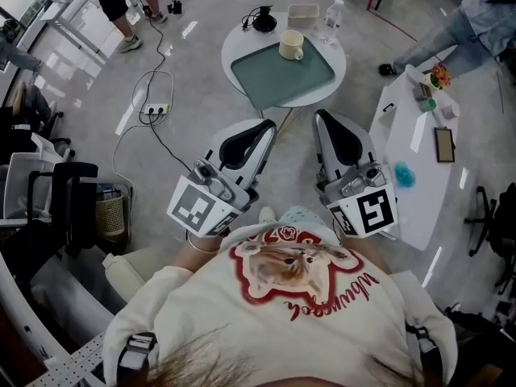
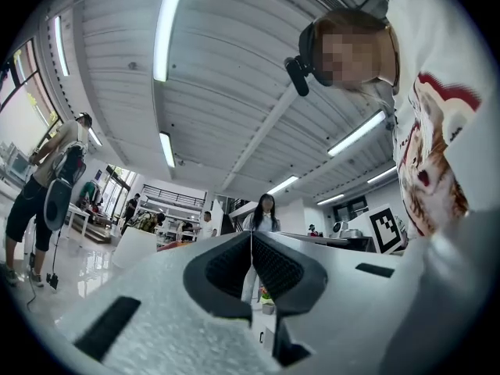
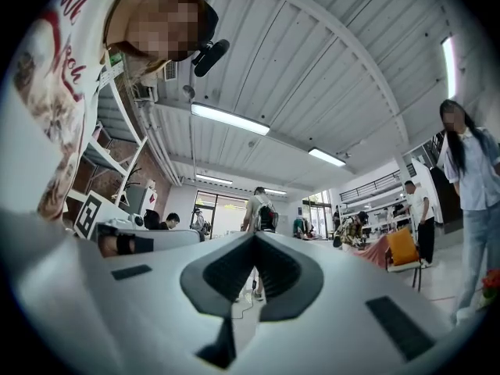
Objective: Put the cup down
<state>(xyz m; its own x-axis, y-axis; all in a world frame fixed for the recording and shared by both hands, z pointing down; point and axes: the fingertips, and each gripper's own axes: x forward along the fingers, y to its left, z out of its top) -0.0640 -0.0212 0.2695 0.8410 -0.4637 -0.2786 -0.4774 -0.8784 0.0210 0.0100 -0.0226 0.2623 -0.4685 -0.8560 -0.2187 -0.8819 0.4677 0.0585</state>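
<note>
Left gripper (image 1: pixel 262 131) and right gripper (image 1: pixel 326 124) are both up near my chest, side by side and pointing away from me, and in each gripper view the jaws are pressed together with nothing between them (left (image 2: pixel 251 237), right (image 3: pixel 254 237)). Cup (image 1: pixel 291 45) is not in either gripper: it stands upright on the far part of the green tray (image 1: pixel 278 81) on the round white table (image 1: pixel 339 63), far ahead and well apart from both grippers. Clear bottle (image 1: pixel 330 19) and small box (image 1: pixel 302 14) sit at the table's far edge, beyond the cup.
</note>
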